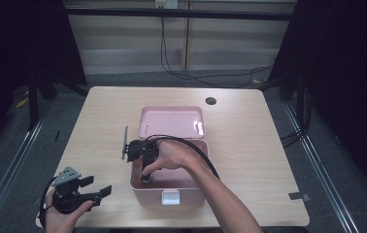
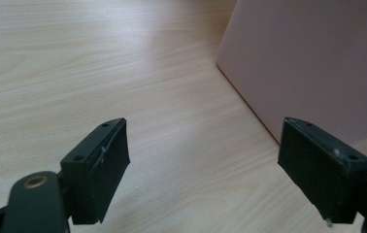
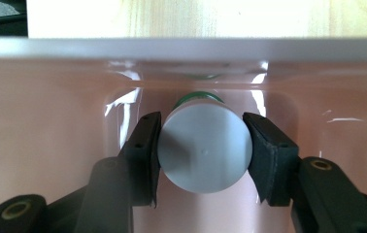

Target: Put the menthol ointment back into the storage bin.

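The bottle (image 3: 205, 145), a round white-capped one with a green band behind the cap, sits squarely between the pads of the right claw (image 3: 204, 148), which is closed on its sides, cap facing back along the jaws. Around and below the claw is the inside of the pink box (image 1: 191, 187); the box's near wall rises just ahead of the bottle, with the table (image 1: 249, 145) beyond its rim, and the open lid (image 1: 172, 121) lies behind the hand. Well off to the side, the left claw (image 1: 98, 187) rests open and empty above the table, the box's outer wall just ahead of it. This looks like the placing or lifting step inside the box; which, I cannot tell. The next move calls for keeping the bottle clear of the wall.
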`<act>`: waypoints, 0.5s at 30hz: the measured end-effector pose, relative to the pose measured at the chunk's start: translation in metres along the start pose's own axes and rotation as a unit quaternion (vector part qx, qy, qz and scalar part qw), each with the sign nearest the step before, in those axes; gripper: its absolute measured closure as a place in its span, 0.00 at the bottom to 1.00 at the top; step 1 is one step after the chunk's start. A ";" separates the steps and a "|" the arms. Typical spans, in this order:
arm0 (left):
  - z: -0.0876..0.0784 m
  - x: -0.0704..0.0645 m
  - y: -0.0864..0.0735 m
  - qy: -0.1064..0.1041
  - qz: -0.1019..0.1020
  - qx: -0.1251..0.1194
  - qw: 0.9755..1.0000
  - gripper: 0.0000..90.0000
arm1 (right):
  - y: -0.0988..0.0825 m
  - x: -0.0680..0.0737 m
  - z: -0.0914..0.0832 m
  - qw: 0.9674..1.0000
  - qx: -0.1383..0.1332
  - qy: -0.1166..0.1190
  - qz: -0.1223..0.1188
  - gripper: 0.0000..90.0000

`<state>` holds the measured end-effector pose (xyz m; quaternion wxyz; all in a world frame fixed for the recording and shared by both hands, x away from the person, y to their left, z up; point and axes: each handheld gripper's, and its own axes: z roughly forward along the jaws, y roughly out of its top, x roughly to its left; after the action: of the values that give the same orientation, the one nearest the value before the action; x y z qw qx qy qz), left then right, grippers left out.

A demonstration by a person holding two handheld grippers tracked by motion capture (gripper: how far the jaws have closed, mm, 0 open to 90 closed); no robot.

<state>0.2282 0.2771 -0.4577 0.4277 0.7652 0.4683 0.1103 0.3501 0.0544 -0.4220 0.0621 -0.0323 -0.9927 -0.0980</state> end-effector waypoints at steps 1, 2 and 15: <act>0.000 0.000 0.000 -0.001 -0.003 -0.001 1.000 0.21 | 0.000 0.000 0.001 1.000 0.004 0.000 -0.001 0.57; 0.000 0.000 0.000 0.000 -0.004 -0.001 1.000 0.21 | 0.001 0.001 0.003 1.000 0.008 -0.003 -0.002 0.57; -0.001 0.000 -0.001 0.001 -0.001 0.000 1.000 0.21 | 0.001 -0.001 0.012 1.000 0.000 -0.004 0.007 0.57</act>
<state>0.2273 0.2775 -0.4579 0.4272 0.7646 0.4698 0.1105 0.3496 0.0580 -0.4330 0.0588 -0.0393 -0.9927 -0.0976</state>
